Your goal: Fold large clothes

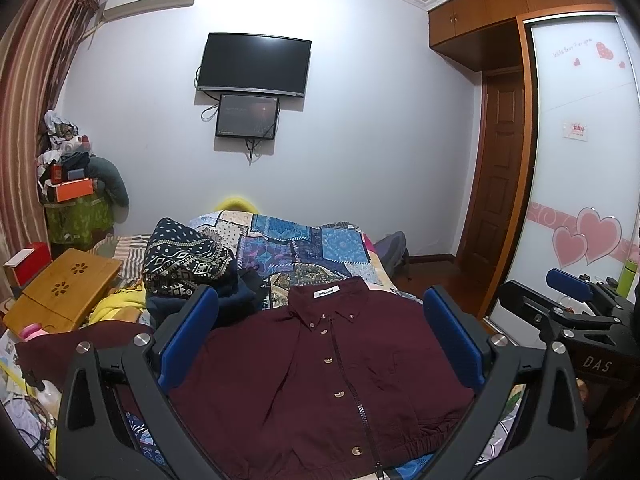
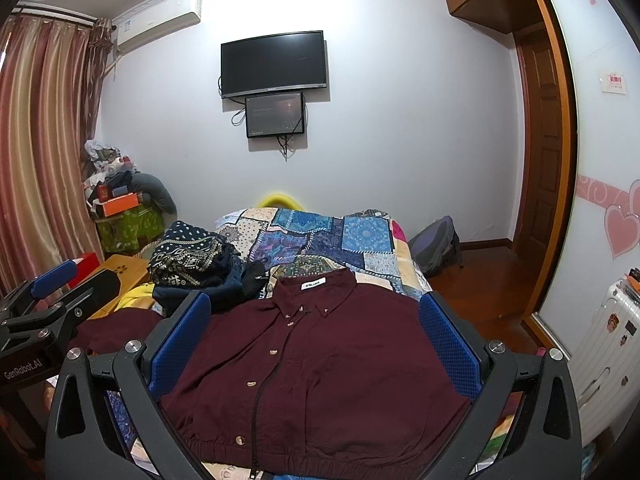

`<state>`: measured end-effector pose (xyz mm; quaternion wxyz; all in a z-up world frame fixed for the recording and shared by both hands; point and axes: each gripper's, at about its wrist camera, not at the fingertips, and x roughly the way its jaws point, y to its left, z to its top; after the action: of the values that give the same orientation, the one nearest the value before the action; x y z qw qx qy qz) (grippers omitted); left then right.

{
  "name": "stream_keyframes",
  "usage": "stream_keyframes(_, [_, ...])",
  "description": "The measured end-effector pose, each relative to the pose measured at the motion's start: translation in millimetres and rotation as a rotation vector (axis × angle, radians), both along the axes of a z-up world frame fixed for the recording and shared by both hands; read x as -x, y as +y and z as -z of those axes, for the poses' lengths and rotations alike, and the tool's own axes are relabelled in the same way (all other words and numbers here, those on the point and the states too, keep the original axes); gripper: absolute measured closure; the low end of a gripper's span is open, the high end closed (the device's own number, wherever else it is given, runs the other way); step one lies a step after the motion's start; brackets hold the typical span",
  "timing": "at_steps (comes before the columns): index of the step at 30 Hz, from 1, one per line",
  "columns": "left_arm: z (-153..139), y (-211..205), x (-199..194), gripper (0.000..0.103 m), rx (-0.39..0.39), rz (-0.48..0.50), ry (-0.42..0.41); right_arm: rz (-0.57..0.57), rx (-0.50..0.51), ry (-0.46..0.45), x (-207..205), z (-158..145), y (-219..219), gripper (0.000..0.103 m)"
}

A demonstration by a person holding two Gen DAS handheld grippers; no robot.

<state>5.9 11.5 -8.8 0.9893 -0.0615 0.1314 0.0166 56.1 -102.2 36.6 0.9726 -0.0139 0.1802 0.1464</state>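
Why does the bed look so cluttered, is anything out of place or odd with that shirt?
The maroon shirt lies flat and buttoned, collar straight; its left sleeve trails off sideways, unfolded. Behind it a patterned garment sits crumpled on dark clothes atop the quilt. Both grippers are open, touching nothing. Nothing looks spilled or damaged.

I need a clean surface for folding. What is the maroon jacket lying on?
The maroon jacket lies front up on a patchwork quilt, which shows beyond its collar. What is directly beneath the jacket is covered.
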Motion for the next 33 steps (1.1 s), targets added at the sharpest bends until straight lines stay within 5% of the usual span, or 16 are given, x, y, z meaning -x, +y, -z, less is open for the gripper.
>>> stream_keyframes(33, [2.7,6.0,-3.3,0.000,0.010,-0.006,0.009,0.003,0.002,0.014,-0.2,0.1,-0.5,0.000])
